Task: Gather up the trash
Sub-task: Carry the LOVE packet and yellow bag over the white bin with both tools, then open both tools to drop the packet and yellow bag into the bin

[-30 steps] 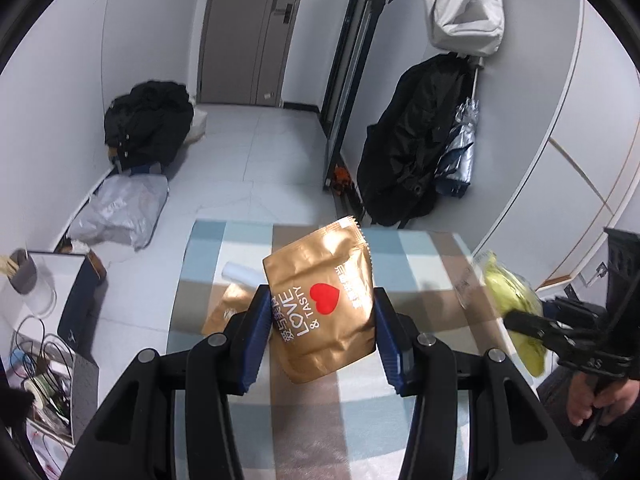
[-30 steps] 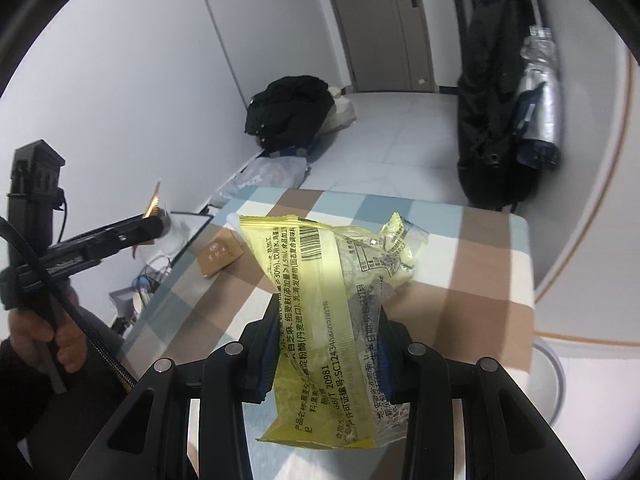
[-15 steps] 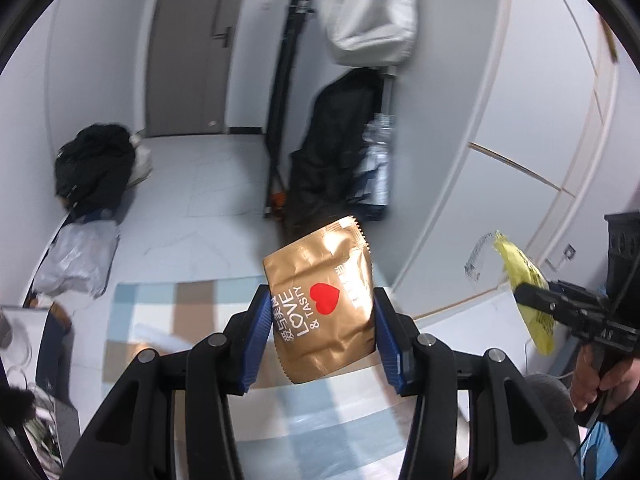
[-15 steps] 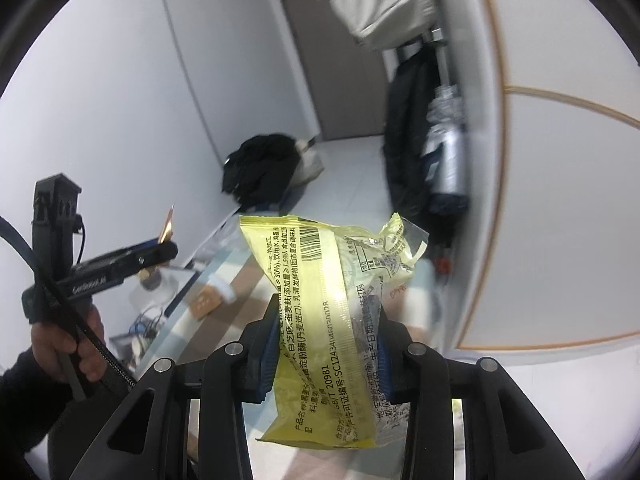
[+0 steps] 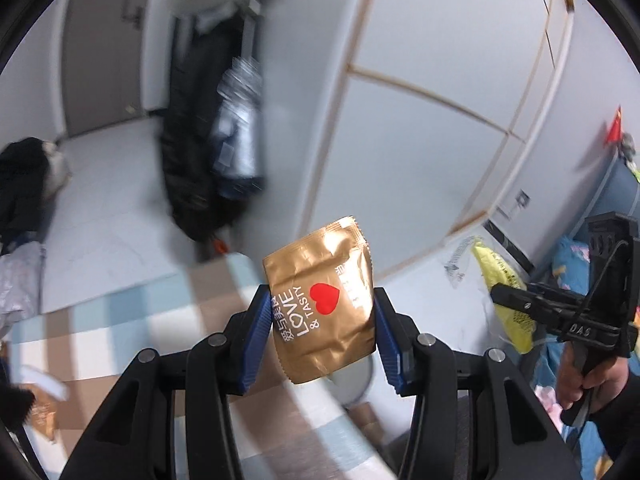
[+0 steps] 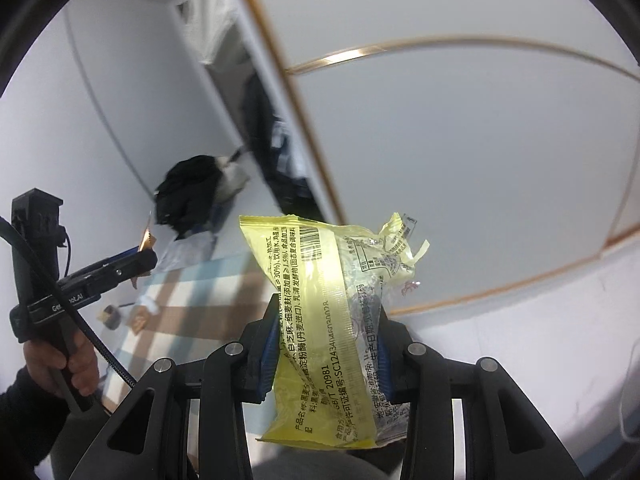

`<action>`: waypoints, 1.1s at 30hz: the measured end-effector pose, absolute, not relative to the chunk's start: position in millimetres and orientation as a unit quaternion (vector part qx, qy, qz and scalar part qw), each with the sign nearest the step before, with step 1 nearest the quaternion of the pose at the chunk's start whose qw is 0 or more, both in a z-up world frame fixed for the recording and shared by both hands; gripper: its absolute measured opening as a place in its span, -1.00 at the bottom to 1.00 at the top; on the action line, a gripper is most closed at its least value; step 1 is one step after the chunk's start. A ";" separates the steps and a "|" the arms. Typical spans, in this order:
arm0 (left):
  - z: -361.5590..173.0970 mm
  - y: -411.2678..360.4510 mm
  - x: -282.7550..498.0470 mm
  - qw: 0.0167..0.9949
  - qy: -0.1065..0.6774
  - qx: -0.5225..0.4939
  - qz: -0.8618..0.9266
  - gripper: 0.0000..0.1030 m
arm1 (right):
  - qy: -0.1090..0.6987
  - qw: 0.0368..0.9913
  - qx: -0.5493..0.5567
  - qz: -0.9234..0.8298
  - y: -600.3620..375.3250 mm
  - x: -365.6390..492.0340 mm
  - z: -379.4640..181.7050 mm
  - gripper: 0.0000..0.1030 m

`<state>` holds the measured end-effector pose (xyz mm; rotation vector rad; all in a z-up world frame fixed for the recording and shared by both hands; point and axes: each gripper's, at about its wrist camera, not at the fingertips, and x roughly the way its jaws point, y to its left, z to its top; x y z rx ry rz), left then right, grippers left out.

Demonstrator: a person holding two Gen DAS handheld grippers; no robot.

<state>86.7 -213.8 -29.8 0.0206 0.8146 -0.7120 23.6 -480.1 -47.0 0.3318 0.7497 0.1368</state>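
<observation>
Left gripper [image 5: 320, 328] jaws clenched on crinkled gold foil snack wrapper [image 5: 320, 308] | right gripper [image 6: 326, 356] jaws clenched on torn yellow plastic wrapper [image 6: 332, 320] | both lifted clear of checked table [image 5: 132, 320], likely for binning.

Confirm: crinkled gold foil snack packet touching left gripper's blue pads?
Touching. Left wrist view: gold foil snack packet is pinched between both blue pads of the left gripper.
</observation>
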 end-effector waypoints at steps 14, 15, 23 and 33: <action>-122.7 -324.0 126.1 0.743 0.539 0.083 -0.389 -0.15 | 0.451 0.853 0.261 0.019 -562.3 47.2 -181.3 -0.26; -131.7 -327.1 132.1 0.731 0.558 0.079 -0.385 -0.15 | 0.460 0.848 0.263 0.022 -563.9 52.1 -189.9 -0.26; -167.1 -340.8 158.0 0.668 0.651 0.033 -0.359 -0.15 | 0.517 0.810 0.268 0.059 -552.1 89.2 -253.5 -0.26; -185.5 -361.2 166.3 0.632 0.701 0.064 -0.323 -0.15 | 0.571 0.772 0.242 0.140 -525.2 120.2 -299.5 -0.21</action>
